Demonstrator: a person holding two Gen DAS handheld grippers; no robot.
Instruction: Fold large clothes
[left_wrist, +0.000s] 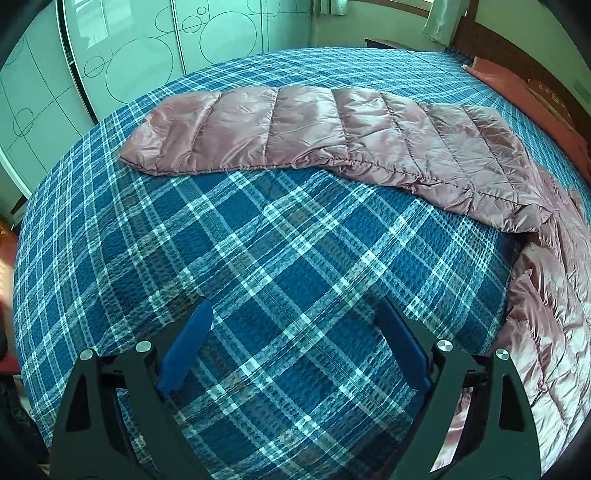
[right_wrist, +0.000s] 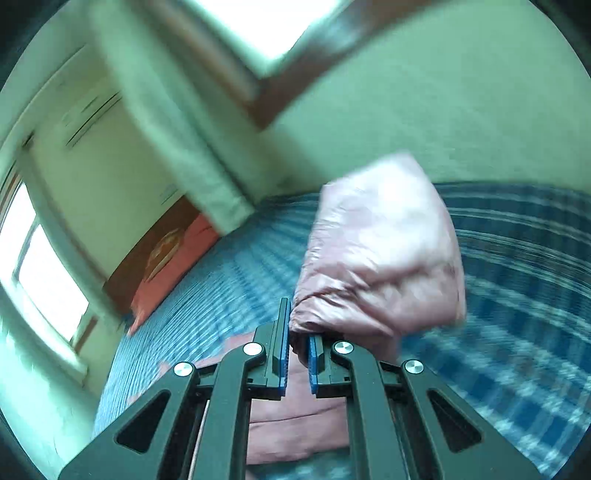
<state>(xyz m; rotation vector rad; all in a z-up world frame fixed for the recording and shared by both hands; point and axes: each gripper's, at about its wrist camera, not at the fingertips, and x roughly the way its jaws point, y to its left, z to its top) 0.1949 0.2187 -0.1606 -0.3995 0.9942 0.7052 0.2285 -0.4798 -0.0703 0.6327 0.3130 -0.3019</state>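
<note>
A pink quilted puffer jacket lies on the blue plaid bedspread. One sleeve stretches across the far part of the bed to the left, and the body runs off the right edge of the left wrist view. My left gripper is open and empty, hovering over bare bedspread in front of the sleeve. My right gripper is shut on a bunched part of the jacket and holds it lifted above the bed. The right wrist view is blurred by motion.
Orange pillows lie along the wooden headboard at the far right. White sliding wardrobe doors stand beyond the far edge of the bed. A curtain and windows show in the right wrist view.
</note>
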